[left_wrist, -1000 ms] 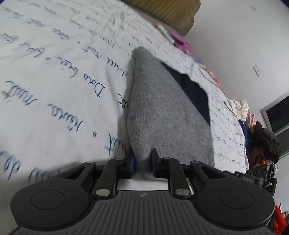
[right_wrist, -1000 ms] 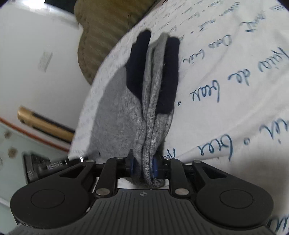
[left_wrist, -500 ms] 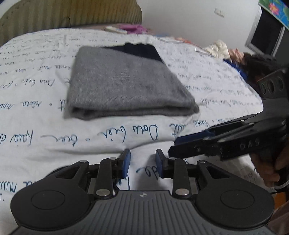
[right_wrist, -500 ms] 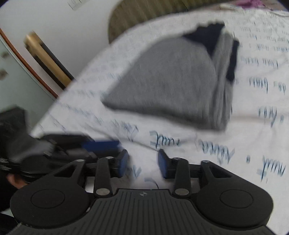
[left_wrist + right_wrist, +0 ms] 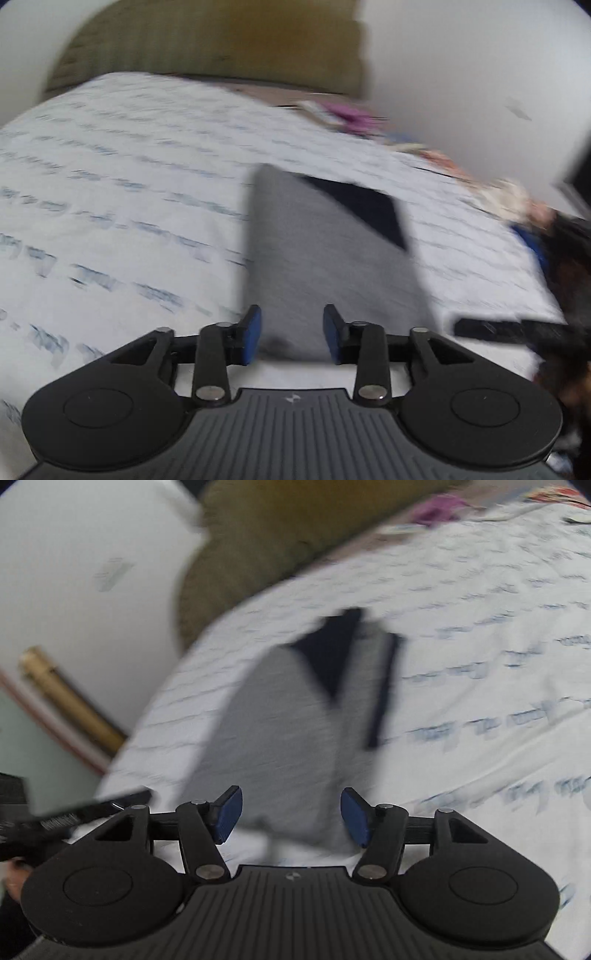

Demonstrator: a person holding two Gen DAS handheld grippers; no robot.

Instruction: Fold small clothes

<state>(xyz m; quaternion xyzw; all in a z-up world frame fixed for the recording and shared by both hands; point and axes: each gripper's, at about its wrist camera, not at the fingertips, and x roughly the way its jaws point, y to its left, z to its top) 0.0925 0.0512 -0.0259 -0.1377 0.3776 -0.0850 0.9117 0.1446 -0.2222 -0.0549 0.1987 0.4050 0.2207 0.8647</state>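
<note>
A folded grey knit garment (image 5: 325, 266) with a navy band (image 5: 365, 210) lies flat on the white bed sheet (image 5: 110, 206) printed with blue script. My left gripper (image 5: 292, 334) hovers over its near edge, jaws opening, pads clear of the cloth. In the right wrist view the same garment (image 5: 273, 731) shows its navy band (image 5: 328, 653) at the far end. My right gripper (image 5: 291, 816) stands over it, jaws opening wider, nothing pressed between them. Each gripper's dark finger shows in the other's view, blurred: the right gripper (image 5: 491, 328) and the left gripper (image 5: 74, 812).
An olive ribbed headboard (image 5: 207, 40) closes the bed's far end. A purple item (image 5: 351, 114) lies near it. Mixed clothes (image 5: 517, 195) are piled along the right edge. A gold bar (image 5: 70, 698) leans by the white wall left of the bed.
A second ago both grippers were shut on the garment's edges. They let go, drew back and rose; both jaws now stand wider and the garment rests folded on the sheet.
</note>
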